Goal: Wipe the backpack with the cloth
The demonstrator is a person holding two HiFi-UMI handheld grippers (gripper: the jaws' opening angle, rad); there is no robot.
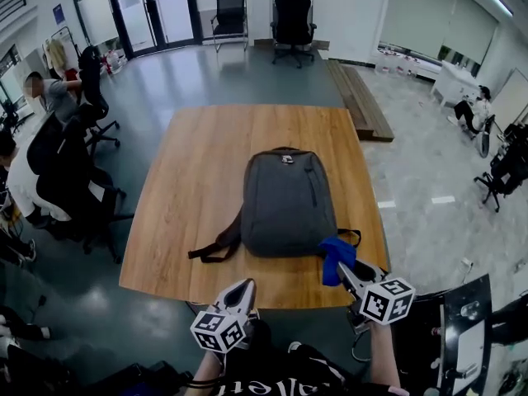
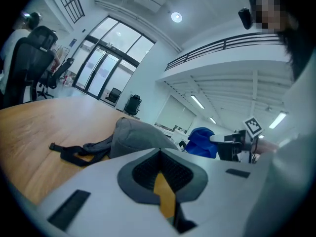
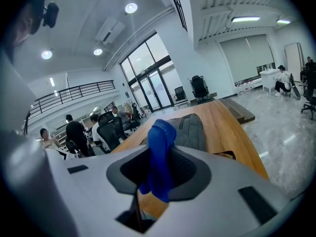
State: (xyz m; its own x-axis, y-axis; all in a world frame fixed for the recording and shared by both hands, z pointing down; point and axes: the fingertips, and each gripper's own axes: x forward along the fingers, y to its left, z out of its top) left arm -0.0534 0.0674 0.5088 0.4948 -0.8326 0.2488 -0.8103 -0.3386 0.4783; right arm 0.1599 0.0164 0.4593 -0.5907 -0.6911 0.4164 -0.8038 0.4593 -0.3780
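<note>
A grey backpack [image 1: 285, 200] lies flat on the wooden table [image 1: 190, 188], with its straps [image 1: 216, 248] trailing toward the near left edge. My right gripper [image 1: 345, 271] is shut on a blue cloth [image 1: 336, 257], which hangs at the backpack's near right corner. In the right gripper view the cloth [image 3: 160, 147] stands bunched between the jaws, and the backpack [image 3: 191, 128] lies beyond it. My left gripper [image 1: 245, 290] hovers over the table's near edge, shut and holding nothing. The left gripper view shows the backpack [image 2: 133, 136] ahead and the cloth [image 2: 202, 142] to the right.
Black office chairs [image 1: 70, 180] and seated people crowd the floor left of the table. A low wooden platform [image 1: 361, 97] runs along the floor at the back right. Two more chairs [image 1: 293, 19] stand by the far wall. Another person sits at the far right [image 1: 472, 110].
</note>
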